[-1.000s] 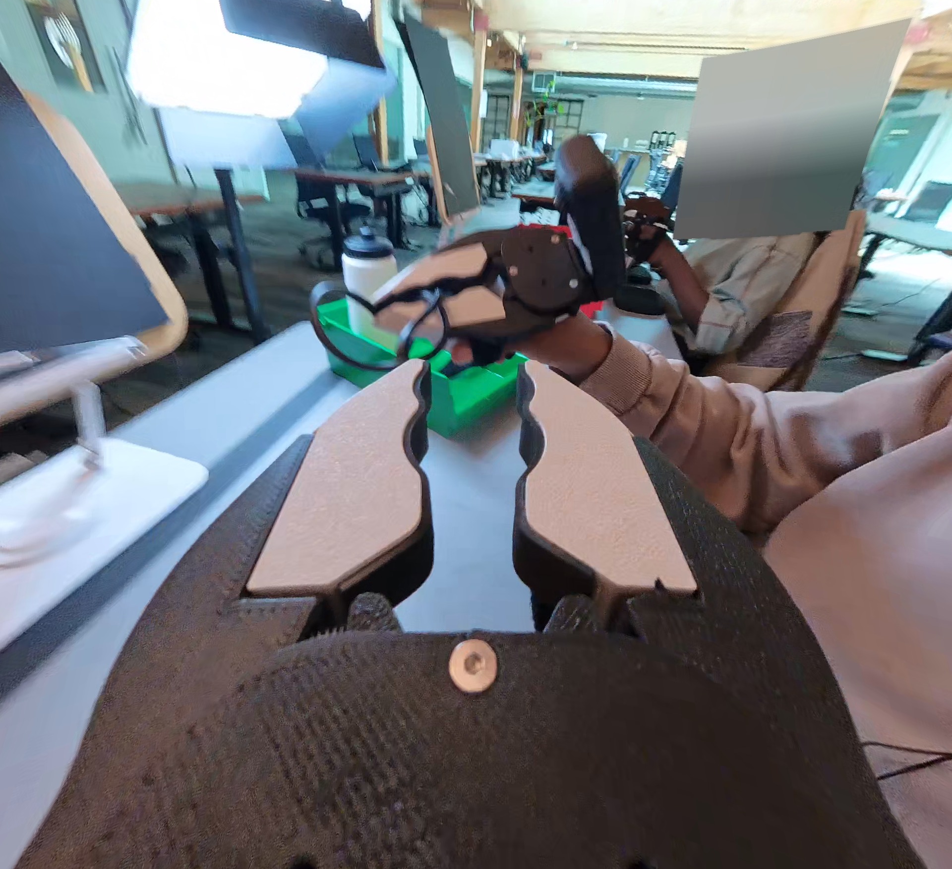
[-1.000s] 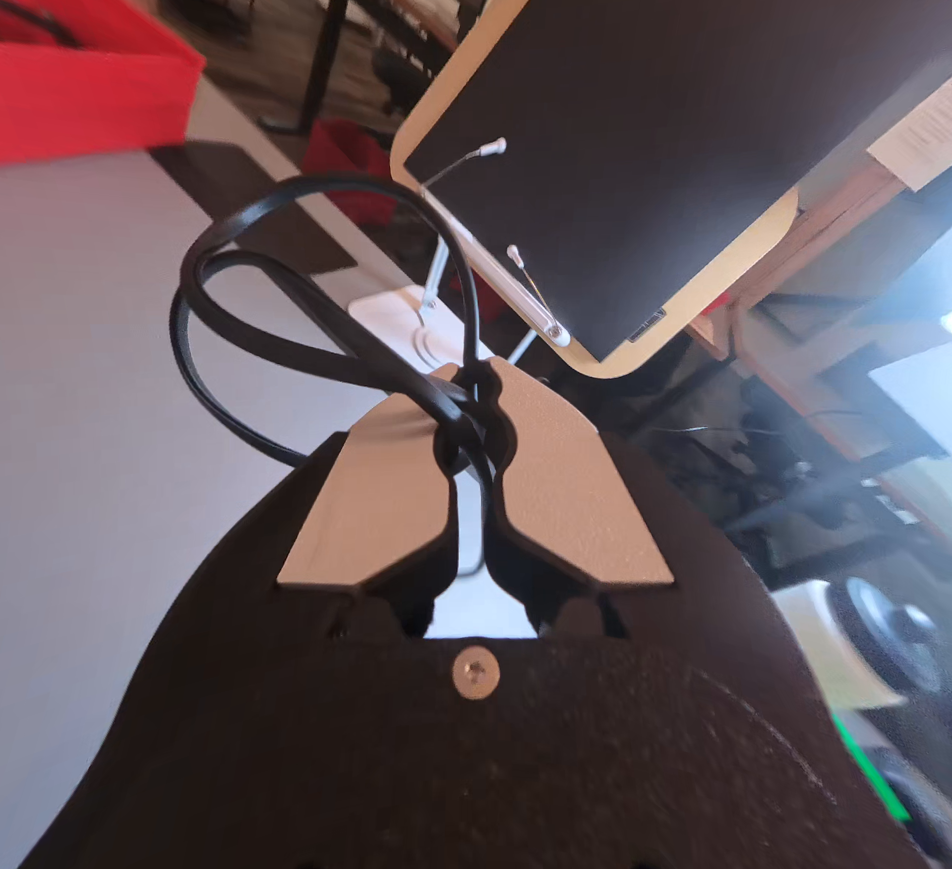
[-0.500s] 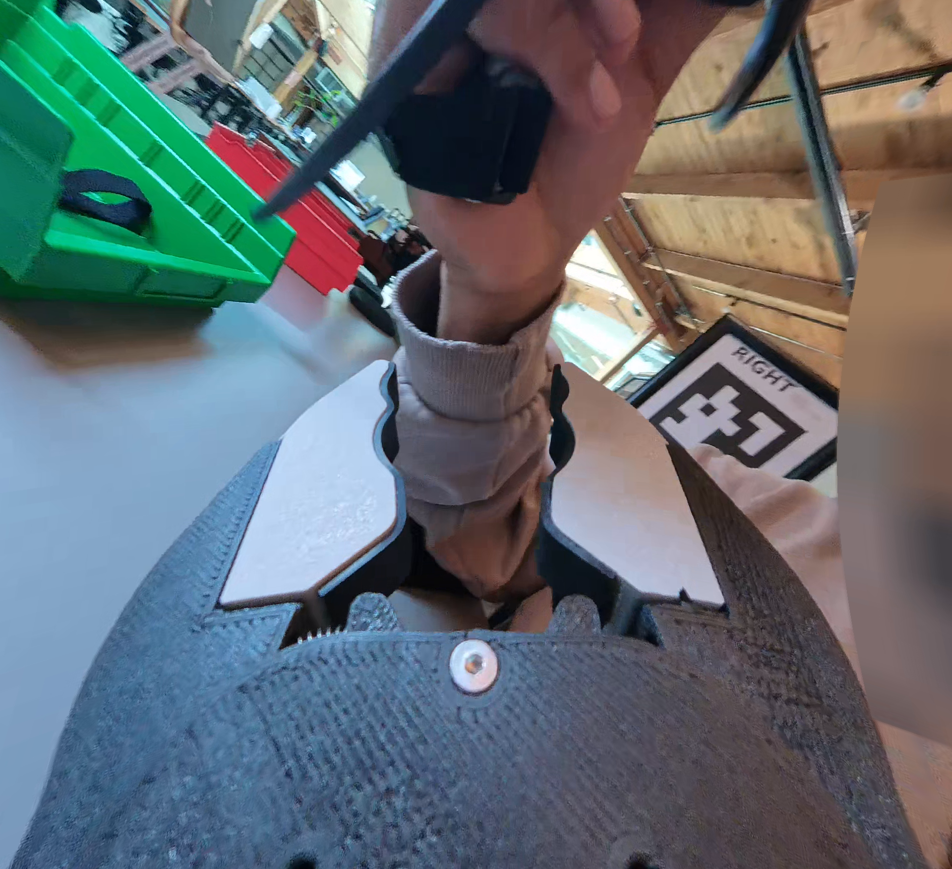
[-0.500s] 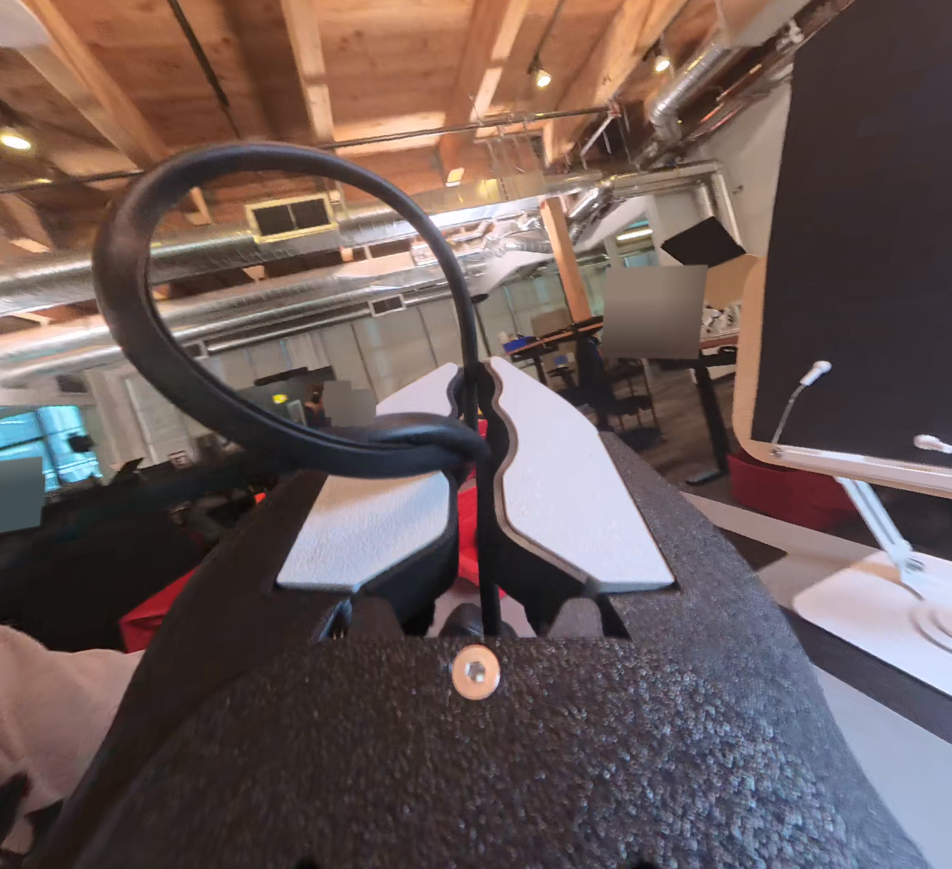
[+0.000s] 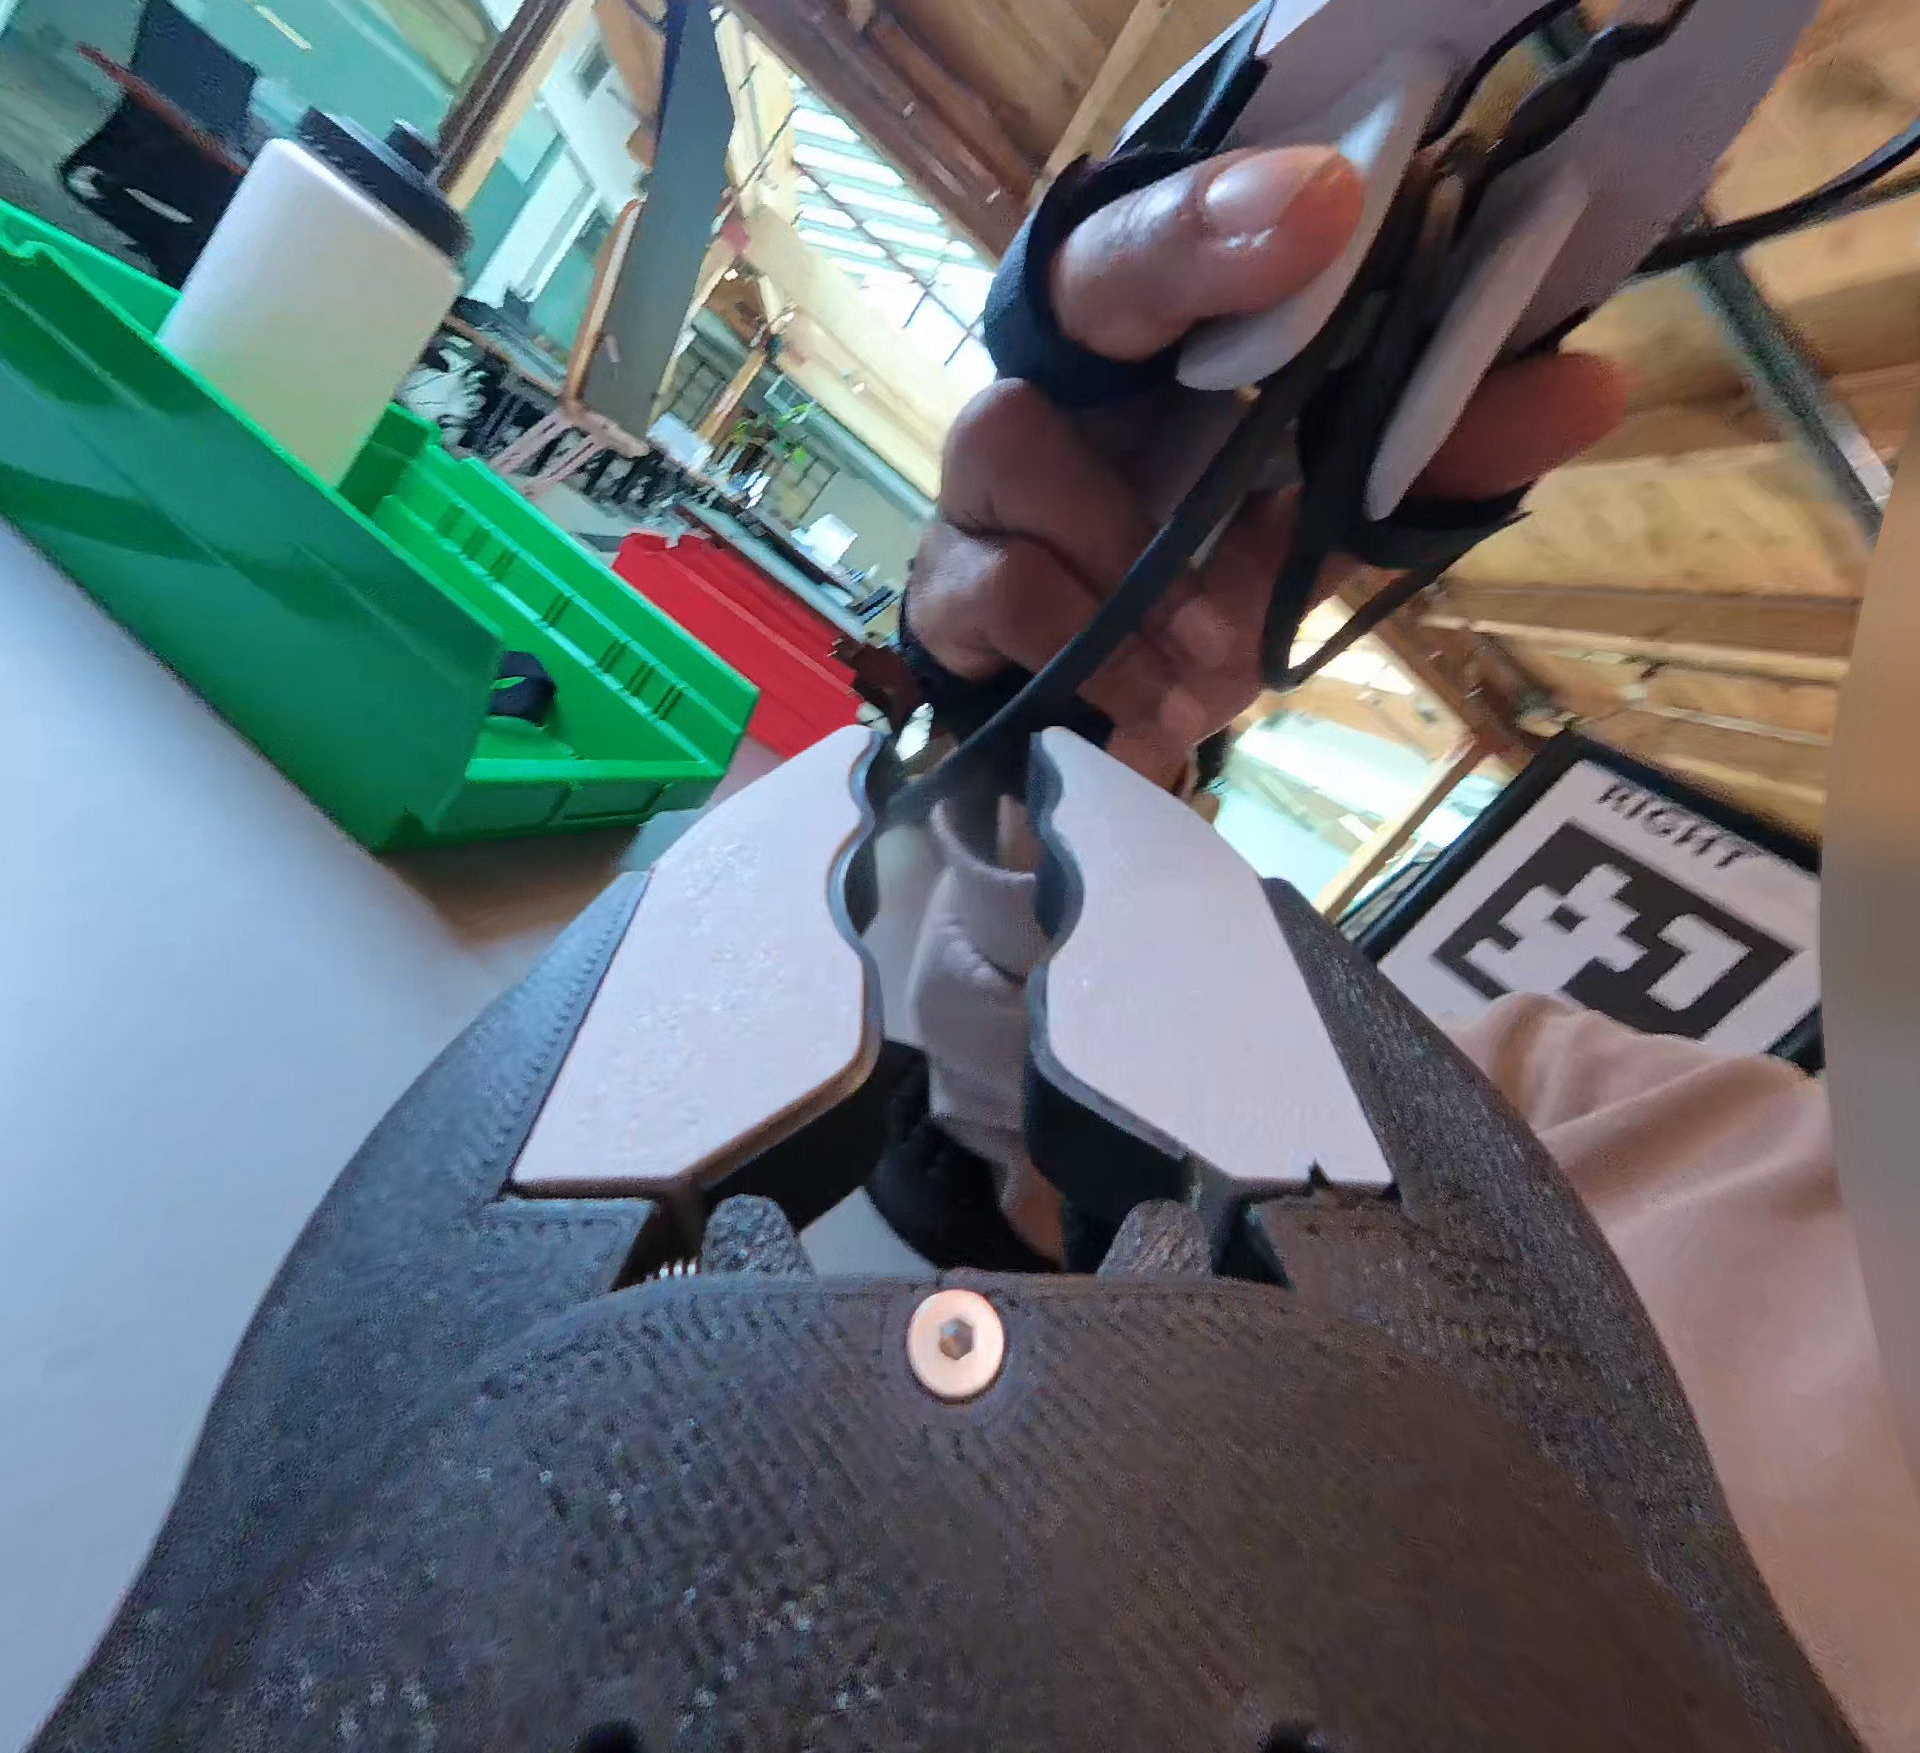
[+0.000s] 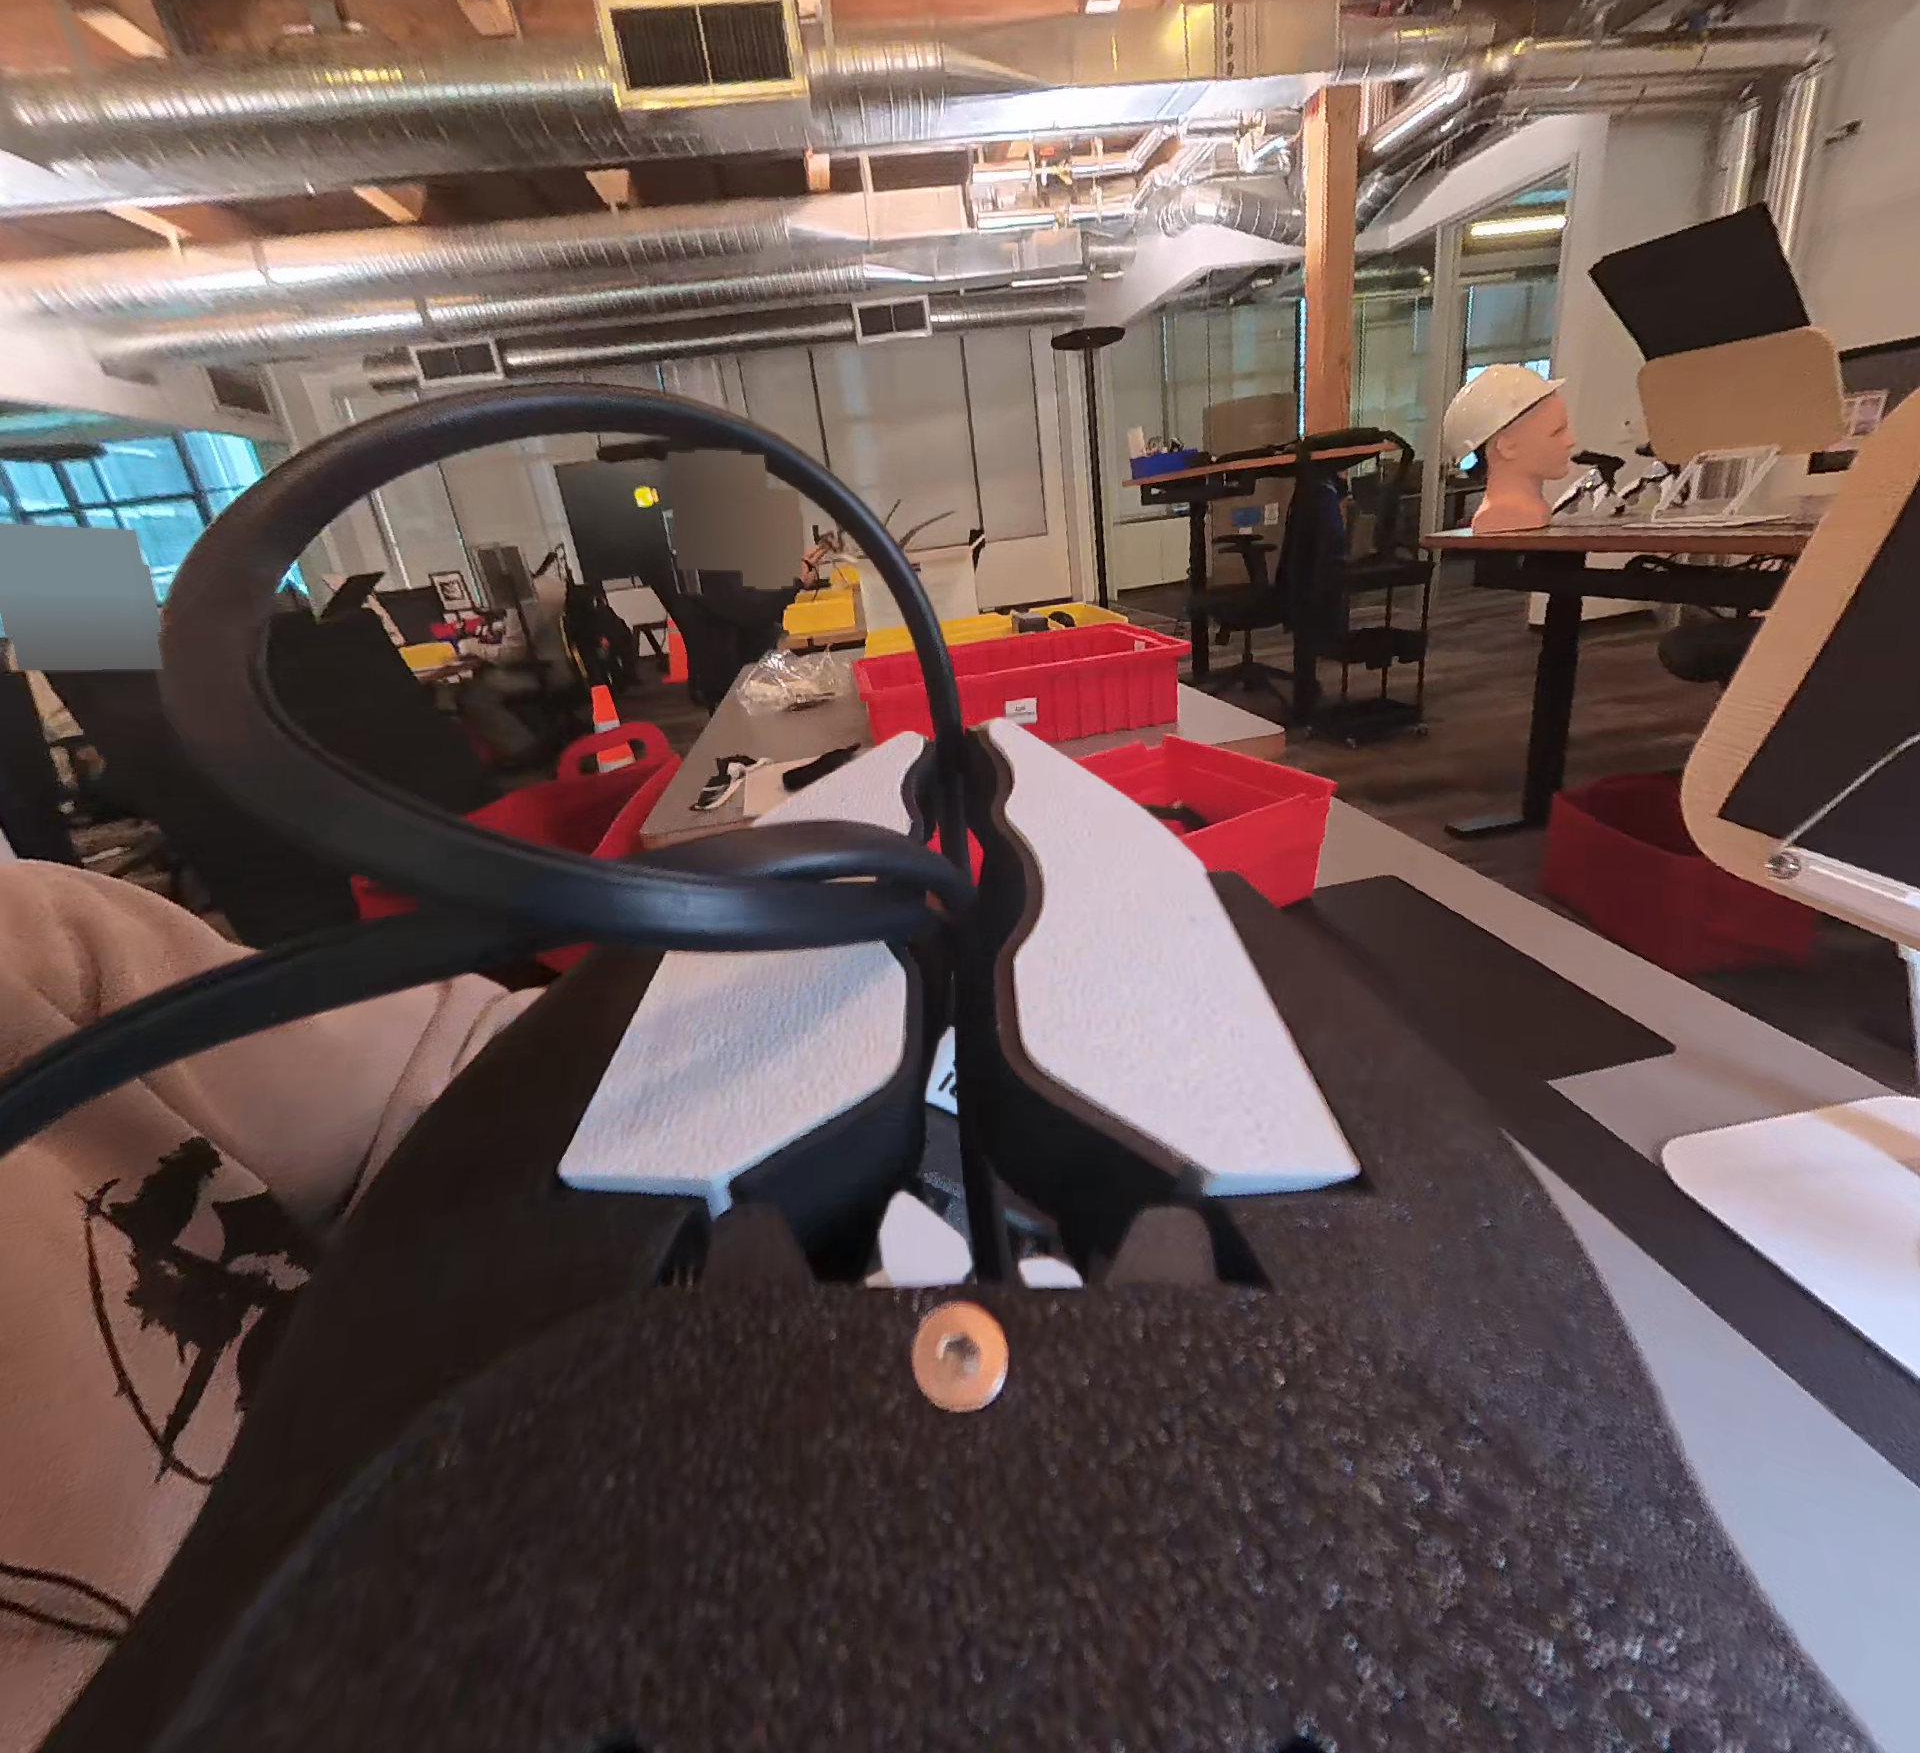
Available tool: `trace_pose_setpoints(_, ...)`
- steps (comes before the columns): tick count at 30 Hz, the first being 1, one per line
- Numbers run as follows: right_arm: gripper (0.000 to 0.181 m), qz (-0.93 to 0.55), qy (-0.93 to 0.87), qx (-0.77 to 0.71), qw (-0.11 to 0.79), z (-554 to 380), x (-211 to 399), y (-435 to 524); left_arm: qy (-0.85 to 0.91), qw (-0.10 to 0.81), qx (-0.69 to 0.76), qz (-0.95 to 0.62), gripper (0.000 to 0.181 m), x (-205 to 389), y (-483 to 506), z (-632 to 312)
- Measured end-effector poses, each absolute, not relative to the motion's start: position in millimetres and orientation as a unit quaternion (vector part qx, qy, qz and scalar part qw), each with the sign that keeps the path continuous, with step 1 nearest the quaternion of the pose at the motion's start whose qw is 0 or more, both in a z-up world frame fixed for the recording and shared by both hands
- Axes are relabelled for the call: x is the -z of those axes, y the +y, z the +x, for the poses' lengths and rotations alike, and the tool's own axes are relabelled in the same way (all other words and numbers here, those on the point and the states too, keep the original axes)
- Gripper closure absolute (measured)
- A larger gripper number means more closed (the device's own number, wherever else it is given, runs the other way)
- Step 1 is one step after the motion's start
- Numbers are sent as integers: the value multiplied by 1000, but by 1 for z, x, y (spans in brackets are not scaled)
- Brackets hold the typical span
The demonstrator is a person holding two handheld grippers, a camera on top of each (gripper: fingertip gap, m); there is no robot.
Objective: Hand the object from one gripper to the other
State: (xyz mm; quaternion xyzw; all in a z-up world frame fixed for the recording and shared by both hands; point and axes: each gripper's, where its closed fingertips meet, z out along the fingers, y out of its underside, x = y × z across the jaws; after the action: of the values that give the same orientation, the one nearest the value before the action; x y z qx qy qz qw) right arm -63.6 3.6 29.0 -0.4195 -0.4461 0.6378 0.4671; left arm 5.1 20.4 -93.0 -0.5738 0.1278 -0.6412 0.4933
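My right gripper (image 6: 961, 758) pinches the black cord (image 6: 520, 862); my left gripper (image 5: 956, 753), jaws apart at its 12 o'clock, hasn't grabbed it (handoff half done).

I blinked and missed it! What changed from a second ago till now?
The left claw swung in from facing the table to point up under the right hand, and its tips now straddle a hanging strand of the black cord. The right claw tilted up from the table toward the room. It stays shut on the cord; the left stays open.
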Motion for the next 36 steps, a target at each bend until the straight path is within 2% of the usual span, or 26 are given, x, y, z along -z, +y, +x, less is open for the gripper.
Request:
trace_pose_setpoints(1, 176, -422, -450, -635, 466, -65, -28, 3, 148, 504, 620, -583, 170, 96, 21, 5)
trace_pose_setpoints(3, 176, -426, -452, -629, 467, -65, -26, 5, 194, 528, 573, -595, 177, 99, 20, 3)
trace_pose_setpoints(9, 177, -437, -440, -628, 469, -61, -26, 16, 308, 594, 402, -626, 177, 97, 20, -5)
trace_pose_setpoints(12, 177, -439, -443, -635, 456, -65, -22, 13, 317, 594, 355, -649, 131, 103, 27, -2)
trace_pose_setpoints(13, 177, -439, -448, -635, 450, -68, -19, 10, 315, 598, 343, -652, 127, 104, 29, -2)
trace_pose_setpoints(14, 177, -441, -456, -634, 443, -72, -15, 7, 315, 606, 331, -651, 132, 104, 31, -3)
trace_pose_setpoints(15, 177, -443, -464, -628, 440, -75, -11, 5, 321, 612, 315, -651, 160, 104, 31, -5)
trace_pose_setpoints(16, 177, -444, -468, -619, 448, -76, -10, 5, 332, 615, 291, -654, 181, 105, 32, -9)
trace_pose_setpoints(18, 177, -447, -470, -598, 471, -73, -11, 12, 359, 611, 247, -661, 181, 103, 34, -18)
trace_pose_setpoints(21, 177, -471, -475, -532, 519, -62, -11, 36, 329, 632, 255, -653, 181, 75, 36, -46)
trace_pose_setpoints(26, 177, -501, -584, -277, 575, -62, 34, 69, 272, 633, 298, -661, 181, 46, 39, -91)
trace_pose_setpoints(29, 176, -478, -652, -135, 573, -70, 67, 75, 272, 625, 254, -686, 181, 47, 42, -104)
trace_pose_setpoints(33, 175, -440, -692, -93, 565, -80, 86, 68, 269, 596, 244, -716, 181, 53, 41, -109)
trace_pose_setpoints(36, 176, -429, -704, -131, 551, -83, 90, 57, 255, 599, 280, -706, 179, 51, 42, -110)
